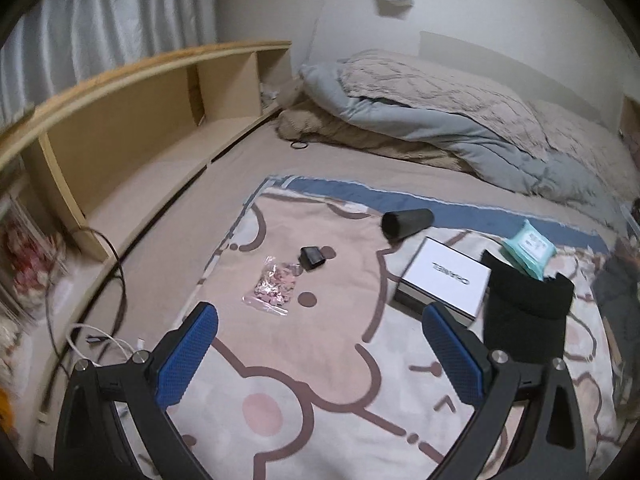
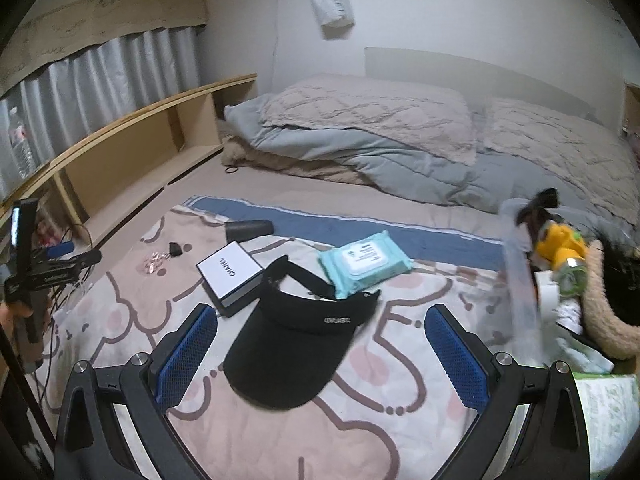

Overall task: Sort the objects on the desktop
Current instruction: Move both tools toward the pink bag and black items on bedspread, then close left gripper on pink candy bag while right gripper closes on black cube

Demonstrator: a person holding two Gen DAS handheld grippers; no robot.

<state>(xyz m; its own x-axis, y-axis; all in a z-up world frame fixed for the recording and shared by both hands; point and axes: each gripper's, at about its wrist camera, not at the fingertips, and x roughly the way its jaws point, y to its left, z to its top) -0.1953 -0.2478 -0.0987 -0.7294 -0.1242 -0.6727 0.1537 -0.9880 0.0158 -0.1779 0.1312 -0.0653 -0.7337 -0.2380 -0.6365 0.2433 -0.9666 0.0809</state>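
Left tongs [image 1: 320, 354]: apart, empty, lower centre.
Right tongs [image 2: 320, 354]: apart (empty), over black visor [image 2: 292, 344].
White box [image 2: 230, 276]: left of visor.

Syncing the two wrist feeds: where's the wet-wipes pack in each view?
Left wrist: wet-wipes pack sits far right, upper-middle, behind the black visor.
Right wrist: the pack lies centre, just beyond the visor, its near edge tucked under the band.
Shared landmark: the white box, left of the visor in both.
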